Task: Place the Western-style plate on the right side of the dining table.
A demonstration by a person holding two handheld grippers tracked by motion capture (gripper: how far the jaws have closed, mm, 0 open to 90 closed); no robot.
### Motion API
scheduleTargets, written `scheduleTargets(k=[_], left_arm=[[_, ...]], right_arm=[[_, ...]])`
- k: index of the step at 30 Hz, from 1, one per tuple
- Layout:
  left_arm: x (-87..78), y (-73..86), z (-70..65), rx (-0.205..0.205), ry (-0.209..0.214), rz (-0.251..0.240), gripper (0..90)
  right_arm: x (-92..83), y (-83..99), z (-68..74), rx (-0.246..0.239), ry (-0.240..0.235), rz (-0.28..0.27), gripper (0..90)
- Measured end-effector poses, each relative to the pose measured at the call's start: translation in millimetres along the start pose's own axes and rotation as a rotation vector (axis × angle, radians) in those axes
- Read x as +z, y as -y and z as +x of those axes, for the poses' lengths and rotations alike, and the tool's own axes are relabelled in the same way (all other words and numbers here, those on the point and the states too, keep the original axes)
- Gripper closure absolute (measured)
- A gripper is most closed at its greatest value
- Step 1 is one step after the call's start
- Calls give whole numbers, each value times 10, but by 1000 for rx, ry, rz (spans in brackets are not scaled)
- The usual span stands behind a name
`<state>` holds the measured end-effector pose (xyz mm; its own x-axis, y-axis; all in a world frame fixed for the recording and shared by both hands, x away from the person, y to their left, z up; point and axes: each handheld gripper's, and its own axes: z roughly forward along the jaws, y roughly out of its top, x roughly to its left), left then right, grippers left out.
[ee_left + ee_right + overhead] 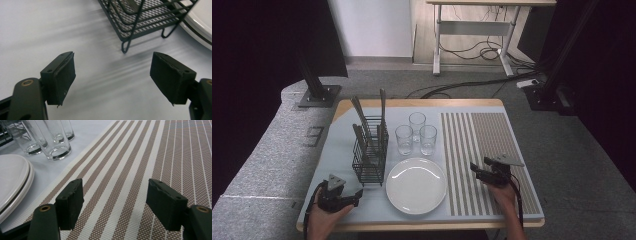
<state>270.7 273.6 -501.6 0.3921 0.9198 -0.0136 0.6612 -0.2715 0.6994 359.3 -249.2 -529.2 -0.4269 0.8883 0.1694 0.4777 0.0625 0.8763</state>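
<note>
High view: left gripper (pixel 357 196) gapes empty at 7 o'clock of the glossy round plate (pixel 416 186), near the wire-mesh caddy (pixel 370 161); right gripper (pixel 476 171), likewise released, hovers over the woven striped mat (pixel 492 145) (no legible writing).

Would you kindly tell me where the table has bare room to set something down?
The striped placemat right of the plate is bare, as is the strip left of the wire caddy. Between caddy, plate and glasses it is crowded.
</note>
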Motion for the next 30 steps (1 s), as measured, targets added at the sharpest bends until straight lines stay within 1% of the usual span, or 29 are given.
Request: scheduleTargets(k=[2,3,6,8,9,12,14,17,21,25,28,30], left_arm=[[-52,-40,-40,17,1,-5,205],[-87,-70,-73,27,8,-14,204],[-146,-113,-140,39,29,-33,205],[-163,-129,-179,44,44,-34,206],[-164,-134,-195,44,50,-38,206],[-159,-148,-236,50,60,-35,208],[-142,-157,-267,54,69,-37,209],[-102,-165,-303,65,71,-32,213],[-63,-173,-333,68,75,-27,218],[-49,-185,-368,67,99,-36,221],[-57,-195,-388,60,130,-46,219],[-61,-199,-399,57,133,-52,220]], right_arm=[[10,-3,3,-2,4,11,298],[12,-4,3,-1,5,13,298],[16,-6,-8,8,7,18,295],[16,-6,-14,17,8,19,294],[12,-6,-15,17,10,19,294],[-25,11,25,-7,52,-28,319],[-26,12,38,-17,58,-31,318],[-18,9,34,-18,55,-20,316],[-10,5,22,-9,47,-11,313],[-8,4,18,-2,47,-9,309],[-6,3,7,7,45,-7,310],[-8,4,4,12,43,-9,311]])
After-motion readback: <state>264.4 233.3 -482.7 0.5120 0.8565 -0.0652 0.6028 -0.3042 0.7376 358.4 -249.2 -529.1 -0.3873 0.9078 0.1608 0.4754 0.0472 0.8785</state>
